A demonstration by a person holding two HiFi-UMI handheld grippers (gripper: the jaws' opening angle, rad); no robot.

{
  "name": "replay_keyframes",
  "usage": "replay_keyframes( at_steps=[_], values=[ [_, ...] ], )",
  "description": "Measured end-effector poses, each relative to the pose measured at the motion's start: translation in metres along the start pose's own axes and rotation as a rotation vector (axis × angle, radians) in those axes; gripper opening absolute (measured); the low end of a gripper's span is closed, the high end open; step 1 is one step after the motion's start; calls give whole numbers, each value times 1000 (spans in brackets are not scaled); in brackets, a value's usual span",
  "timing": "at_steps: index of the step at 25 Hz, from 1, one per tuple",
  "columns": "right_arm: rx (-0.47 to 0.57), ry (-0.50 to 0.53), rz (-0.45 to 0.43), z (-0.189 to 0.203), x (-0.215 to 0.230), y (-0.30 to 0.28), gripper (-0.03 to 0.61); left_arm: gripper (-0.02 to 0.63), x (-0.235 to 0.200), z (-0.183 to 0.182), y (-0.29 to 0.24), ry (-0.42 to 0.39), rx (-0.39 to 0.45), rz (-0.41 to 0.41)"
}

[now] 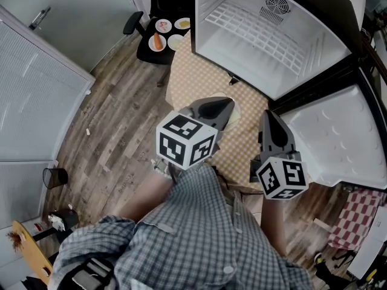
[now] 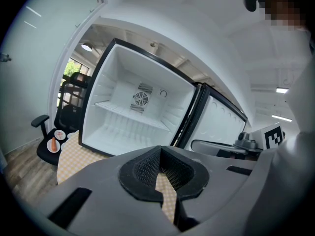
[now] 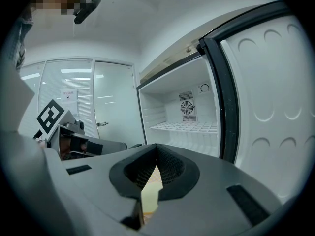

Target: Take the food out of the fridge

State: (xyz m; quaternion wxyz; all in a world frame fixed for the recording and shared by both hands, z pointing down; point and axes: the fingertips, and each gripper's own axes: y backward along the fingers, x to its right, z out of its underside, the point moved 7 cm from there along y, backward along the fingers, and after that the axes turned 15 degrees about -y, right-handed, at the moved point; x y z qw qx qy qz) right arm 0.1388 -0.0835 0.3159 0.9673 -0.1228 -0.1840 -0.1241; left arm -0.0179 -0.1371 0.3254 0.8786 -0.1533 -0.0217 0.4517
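The fridge (image 1: 266, 35) stands open, and its white inside with a wire shelf (image 1: 257, 32) and a back fan holds nothing that I can see. Several plates of food (image 1: 158, 40) sit on a black office chair (image 1: 145, 44) to its left; one carries an orange piece. My left gripper (image 1: 226, 106) and right gripper (image 1: 266, 116) hover side by side over the checkered mat, pointing at the fridge. Both are shut with nothing between the jaws. The left gripper view shows its gripper (image 2: 160, 154) facing the fridge (image 2: 133, 112). The right gripper (image 3: 156, 154) faces the same shelf (image 3: 184, 127).
The fridge door (image 1: 338, 132) swings open to the right. A yellow checkered mat (image 1: 187, 77) covers the wood floor before the fridge. White wall panels (image 1: 30, 101) stand at the left, with a small black bin (image 1: 54, 177) below them. A red checked cloth (image 1: 354, 213) lies at lower right.
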Motion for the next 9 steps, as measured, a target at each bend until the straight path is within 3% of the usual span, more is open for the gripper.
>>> replay_keyframes(
  at_steps=[9],
  values=[
    [-8, -1, -4, 1, -1, -1, 9, 5, -1, 1, 1, 1, -1, 2]
  ],
)
